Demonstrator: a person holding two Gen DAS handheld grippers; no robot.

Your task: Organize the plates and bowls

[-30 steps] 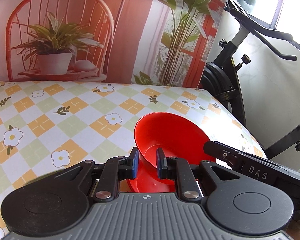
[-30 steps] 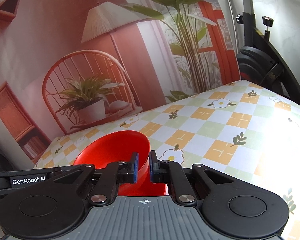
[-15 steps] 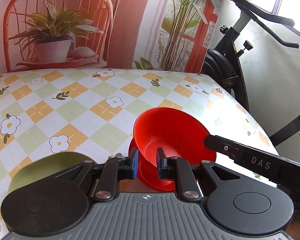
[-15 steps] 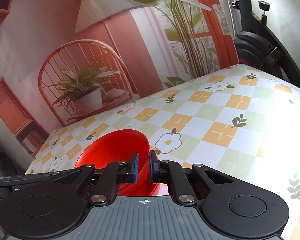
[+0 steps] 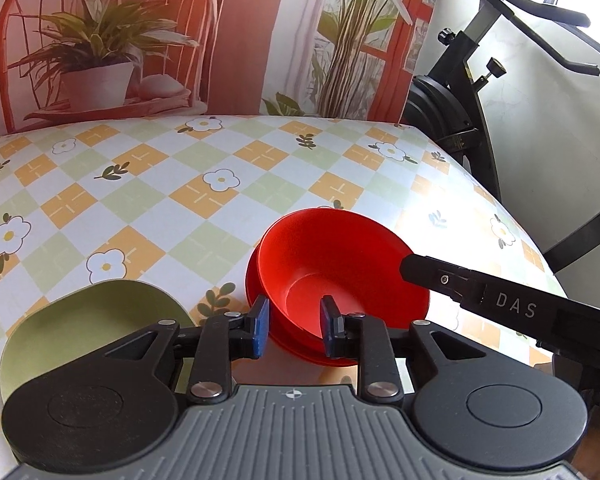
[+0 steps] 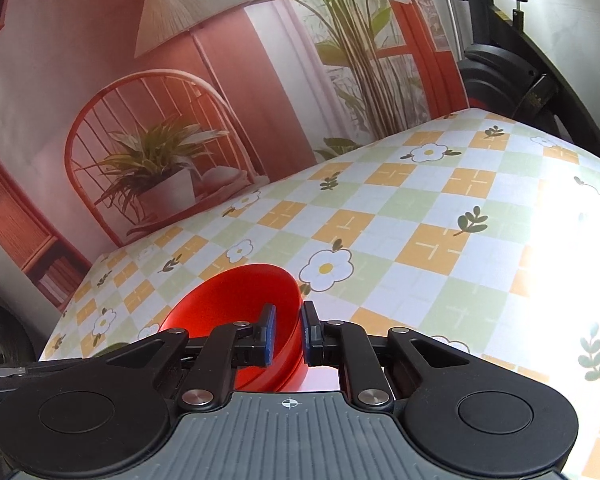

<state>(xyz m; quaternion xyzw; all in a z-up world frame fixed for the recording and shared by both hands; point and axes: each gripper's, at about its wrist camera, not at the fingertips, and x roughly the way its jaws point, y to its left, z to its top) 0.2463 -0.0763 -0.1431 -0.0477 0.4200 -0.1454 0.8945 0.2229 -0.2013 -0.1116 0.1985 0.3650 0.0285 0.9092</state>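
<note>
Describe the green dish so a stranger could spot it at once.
Start from the checked, flowered tablecloth. At its near edge, left of the red bowl that both hand-held grippers reach toward, lies the green dish. It is the only olive-green, shallow piece; its neighbour is bright red and deep.

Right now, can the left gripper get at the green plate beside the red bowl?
Probably yes. The left gripper is open, straddling the red bowl rim. The green plate lies just left, with nothing between; it must back off the rim first.
</note>
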